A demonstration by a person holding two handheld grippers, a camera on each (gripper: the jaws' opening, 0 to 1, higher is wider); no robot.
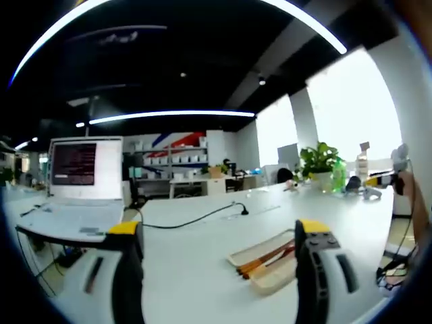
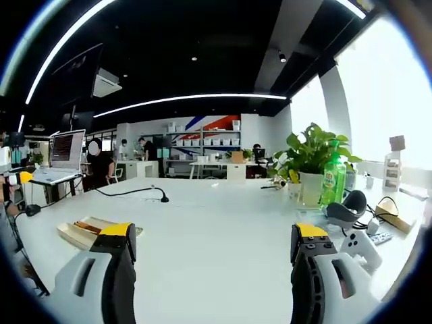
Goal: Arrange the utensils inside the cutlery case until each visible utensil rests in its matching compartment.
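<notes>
Your left gripper (image 1: 219, 270) and right gripper (image 2: 212, 270) gape empty; the cutlery case (image 1: 270, 260), holding brown-handled utensils (image 1: 266, 258), lies just beyond the left gripper.

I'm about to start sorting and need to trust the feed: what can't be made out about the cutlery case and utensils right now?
- Left gripper view: the cutlery case is partly behind the left claw's jaw; the compartments are too small and foreshortened to count.
- Utensils: orange-brown handles show, but their type and working ends cannot be told.
- Right gripper view: the case sits low, its near end behind the right claw's jaw; contents blurred.
</notes>
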